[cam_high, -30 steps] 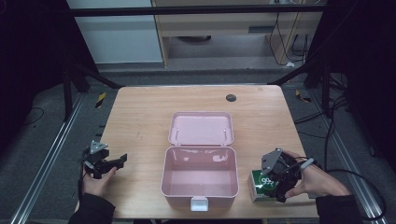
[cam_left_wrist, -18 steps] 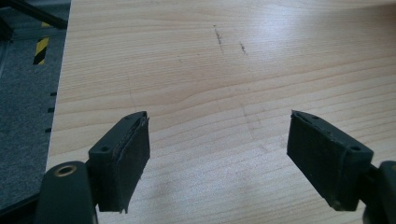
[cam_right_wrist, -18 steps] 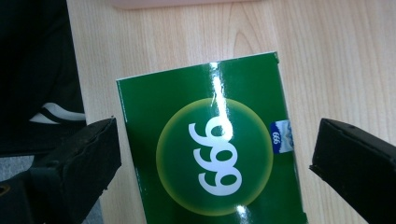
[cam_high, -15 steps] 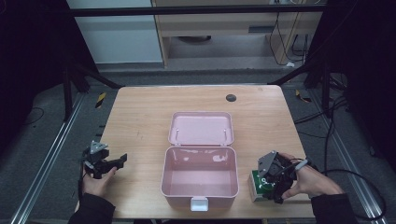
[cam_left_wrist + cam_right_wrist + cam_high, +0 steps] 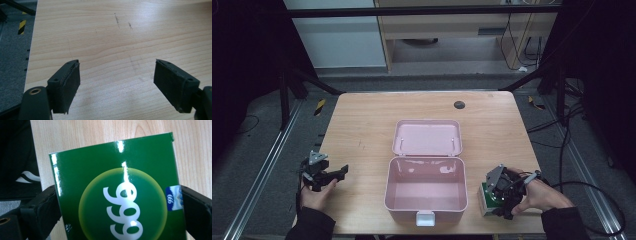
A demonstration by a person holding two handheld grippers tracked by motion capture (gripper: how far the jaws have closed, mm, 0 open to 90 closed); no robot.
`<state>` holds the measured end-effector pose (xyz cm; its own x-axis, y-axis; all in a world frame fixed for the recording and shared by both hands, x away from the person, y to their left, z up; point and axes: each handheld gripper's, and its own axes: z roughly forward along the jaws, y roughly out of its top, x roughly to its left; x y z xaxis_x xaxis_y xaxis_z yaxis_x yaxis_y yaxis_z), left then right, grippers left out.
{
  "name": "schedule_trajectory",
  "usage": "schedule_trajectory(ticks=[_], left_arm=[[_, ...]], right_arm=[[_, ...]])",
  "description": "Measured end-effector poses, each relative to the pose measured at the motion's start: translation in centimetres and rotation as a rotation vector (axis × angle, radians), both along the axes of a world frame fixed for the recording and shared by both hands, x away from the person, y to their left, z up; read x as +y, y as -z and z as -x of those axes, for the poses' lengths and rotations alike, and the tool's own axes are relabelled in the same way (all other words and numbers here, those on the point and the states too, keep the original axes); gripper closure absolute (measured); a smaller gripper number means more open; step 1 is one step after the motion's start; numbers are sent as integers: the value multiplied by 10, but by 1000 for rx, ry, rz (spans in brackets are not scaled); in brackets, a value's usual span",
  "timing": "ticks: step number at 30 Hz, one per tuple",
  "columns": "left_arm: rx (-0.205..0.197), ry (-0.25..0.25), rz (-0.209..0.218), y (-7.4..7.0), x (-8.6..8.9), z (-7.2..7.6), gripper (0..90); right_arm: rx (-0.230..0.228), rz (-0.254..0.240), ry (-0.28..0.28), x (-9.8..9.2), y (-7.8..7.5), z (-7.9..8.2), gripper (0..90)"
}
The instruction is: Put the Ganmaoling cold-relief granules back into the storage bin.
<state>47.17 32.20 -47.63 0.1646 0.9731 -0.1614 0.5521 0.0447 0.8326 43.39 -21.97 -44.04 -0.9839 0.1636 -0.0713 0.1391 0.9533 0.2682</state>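
Wooden table (image 5: 362, 125): right gripper (image 5: 120, 202) apparently grips green box (image 5: 117, 192); left gripper (image 5: 116, 82) fingers spread.

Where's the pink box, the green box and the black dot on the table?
pink box (image 5: 426, 216), high view, front wall.
green box (image 5: 112, 182), right gripper view, glossy top face.
black dot (image 5: 459, 105), high view, its middle.
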Motion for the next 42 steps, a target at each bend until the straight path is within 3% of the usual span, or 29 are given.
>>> schedule_trajectory(ticks=[8, 17, 27, 42], left_arm=[[5, 3, -5, 0, 0, 0, 204], [4, 3, -5, 0, 0, 0, 204], [3, 1, -3, 0, 0, 0, 204], [3, 3, -4, 0, 0, 0, 204]], right_arm=[[14, -5, -2, 0, 7, -2, 67], [28, -23, 27, -3, 4, -1, 144], [39, -36, 61, -4, 2, 0, 161], [-14, -78, 92, -6, -34, 3, 161]])
